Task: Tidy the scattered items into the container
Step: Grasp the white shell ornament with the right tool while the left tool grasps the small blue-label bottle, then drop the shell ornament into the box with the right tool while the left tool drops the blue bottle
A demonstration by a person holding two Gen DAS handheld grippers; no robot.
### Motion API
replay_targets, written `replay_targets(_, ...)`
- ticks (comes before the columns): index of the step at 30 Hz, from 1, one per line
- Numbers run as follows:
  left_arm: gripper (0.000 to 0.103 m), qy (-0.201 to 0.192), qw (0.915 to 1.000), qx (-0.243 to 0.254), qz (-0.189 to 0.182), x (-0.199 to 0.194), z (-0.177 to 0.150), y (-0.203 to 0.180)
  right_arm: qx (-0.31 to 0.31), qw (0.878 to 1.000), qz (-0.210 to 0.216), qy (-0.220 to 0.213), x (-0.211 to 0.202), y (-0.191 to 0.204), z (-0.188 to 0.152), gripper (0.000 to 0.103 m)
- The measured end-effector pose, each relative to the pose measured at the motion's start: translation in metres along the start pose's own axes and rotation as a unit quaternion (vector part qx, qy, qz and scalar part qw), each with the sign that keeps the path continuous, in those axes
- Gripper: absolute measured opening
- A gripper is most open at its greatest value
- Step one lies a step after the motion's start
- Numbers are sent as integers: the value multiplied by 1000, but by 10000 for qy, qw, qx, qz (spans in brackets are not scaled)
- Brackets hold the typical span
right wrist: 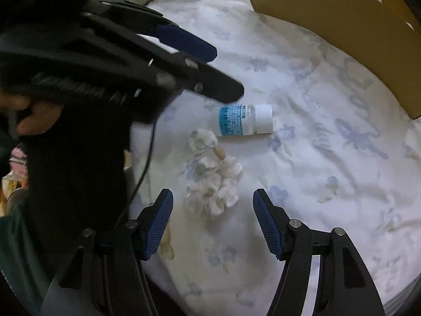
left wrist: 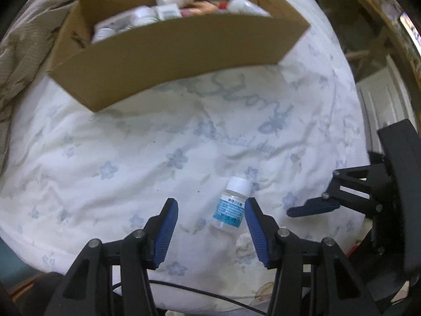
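Left tongs (left wrist: 210,221) gape wide at lower centre, holding nothing, the right pad just beside a small bottle (left wrist: 231,206) lying on the bed (left wrist: 118,158). Right tongs (right wrist: 213,210) also spread wide, empty. Bottle: clear, white cap, blue label; cardboard box (left wrist: 168,60) sits upper frame.

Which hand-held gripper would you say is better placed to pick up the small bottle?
Left hand-held gripper: it is open with the bottle just inside its right finger. The right hand-held gripper is farther back.
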State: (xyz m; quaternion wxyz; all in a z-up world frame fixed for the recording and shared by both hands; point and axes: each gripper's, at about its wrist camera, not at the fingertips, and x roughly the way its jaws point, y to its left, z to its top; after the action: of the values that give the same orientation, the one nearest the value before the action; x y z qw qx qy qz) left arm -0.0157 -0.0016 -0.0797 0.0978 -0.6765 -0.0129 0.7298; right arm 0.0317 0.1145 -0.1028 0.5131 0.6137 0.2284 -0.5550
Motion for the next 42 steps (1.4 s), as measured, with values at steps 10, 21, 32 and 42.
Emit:
replay_targets(10, 53, 72, 9999, 39, 136, 9, -2, -6, 468, 9940, -722, -668, -36, -34, 5, 10)
replay_targets(21, 49, 185, 9950, 848, 492, 40, 2, -40, 1208, 9686, -862, -1996, -128, -79, 14, 10)
replay_targets(32, 29, -346, 9946, 874, 434, -5, 7, -31, 1094, 9594, -706, -2502, -166, -72, 23, 10)
replay_targets(42, 29, -2572, 9654, -159, 406, -143, 61, 11, 1778, 9173, -466, -3533, -216, -109, 53, 10)
